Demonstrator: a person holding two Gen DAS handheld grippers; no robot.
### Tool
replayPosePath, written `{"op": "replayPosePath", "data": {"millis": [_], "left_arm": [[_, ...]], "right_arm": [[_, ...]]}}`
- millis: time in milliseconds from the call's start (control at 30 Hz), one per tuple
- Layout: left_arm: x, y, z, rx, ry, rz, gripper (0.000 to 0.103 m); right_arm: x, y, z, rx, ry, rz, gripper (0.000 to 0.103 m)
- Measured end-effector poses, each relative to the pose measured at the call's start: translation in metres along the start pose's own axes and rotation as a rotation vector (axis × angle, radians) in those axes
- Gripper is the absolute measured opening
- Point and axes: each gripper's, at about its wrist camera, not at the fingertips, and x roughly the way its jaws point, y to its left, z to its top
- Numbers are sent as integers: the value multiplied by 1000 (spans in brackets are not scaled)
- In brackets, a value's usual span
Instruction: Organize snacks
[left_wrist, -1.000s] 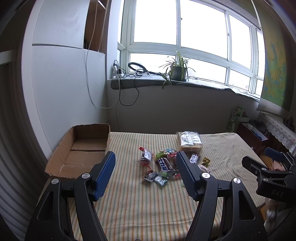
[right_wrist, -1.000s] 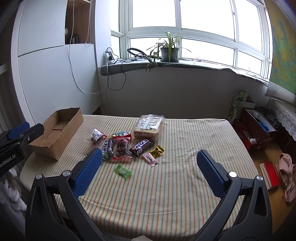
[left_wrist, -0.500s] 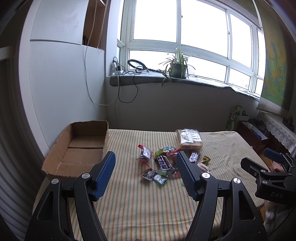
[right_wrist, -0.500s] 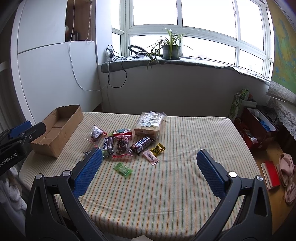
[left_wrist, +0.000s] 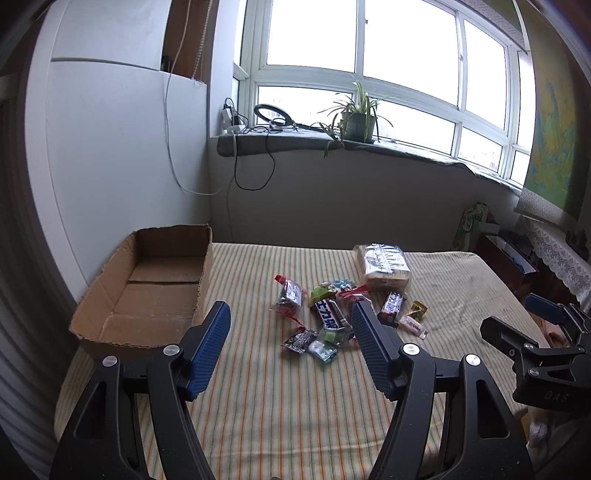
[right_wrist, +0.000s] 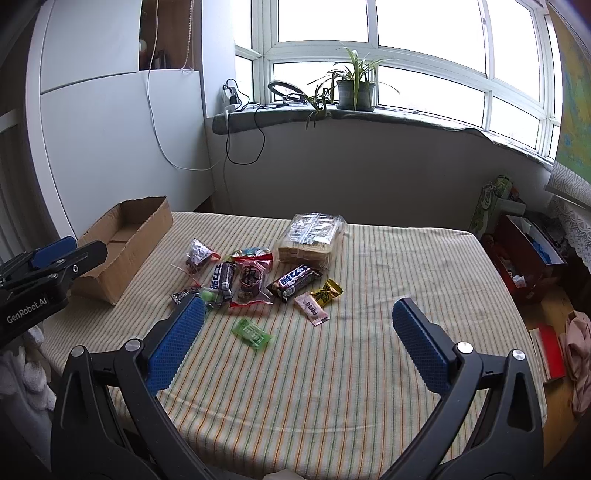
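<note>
Several wrapped snacks lie in a loose pile (left_wrist: 325, 314) mid-table, also in the right wrist view (right_wrist: 251, 280). A clear bag of bread (left_wrist: 384, 264) (right_wrist: 310, 238) lies behind the pile. A green packet (right_wrist: 252, 334) lies alone nearest the right gripper. An open cardboard box (left_wrist: 147, 284) (right_wrist: 125, 236) stands at the table's left edge, with nothing visible inside. My left gripper (left_wrist: 291, 332) is open and empty, above the table before the pile. My right gripper (right_wrist: 299, 332) is open wide and empty, short of the snacks.
The table has a striped cloth (right_wrist: 369, 350). A white wall panel (left_wrist: 110, 166) rises left of the box. A sill with a potted plant (right_wrist: 354, 88) and cables lies beyond. A red box (right_wrist: 524, 254) and clothes lie on the floor at right.
Both grippers have moved slightly and both views have shifted a little; the box shows more fully in the left wrist view. Nothing on the table has moved, and both grippers stay open.
</note>
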Motion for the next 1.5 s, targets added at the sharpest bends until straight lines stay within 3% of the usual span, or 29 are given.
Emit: {"op": "replayPosePath", "data": {"millis": [400, 500, 567, 733, 1000, 1233, 1500], "left_arm": [[44, 15, -19, 1, 121, -36, 68], [56, 9, -25, 43, 159, -75, 66], [66, 6, -27, 54, 195, -109, 52], [90, 7, -33, 7, 277, -189, 44], [118, 6, -30, 33, 297, -148, 42], [146, 6, -33, 39, 369, -130, 37], [156, 7, -36, 37, 383, -145, 37]], "right_arm": [[43, -12, -14, -35, 97, 110, 103], [61, -10, -16, -58, 142, 189, 91], [74, -7, -18, -69, 181, 247, 80], [101, 5, -26, -122, 263, 318, 63], [124, 14, -27, -161, 308, 343, 62], [137, 16, -23, -168, 328, 379, 61], [152, 29, -25, -209, 362, 400, 57]]}}
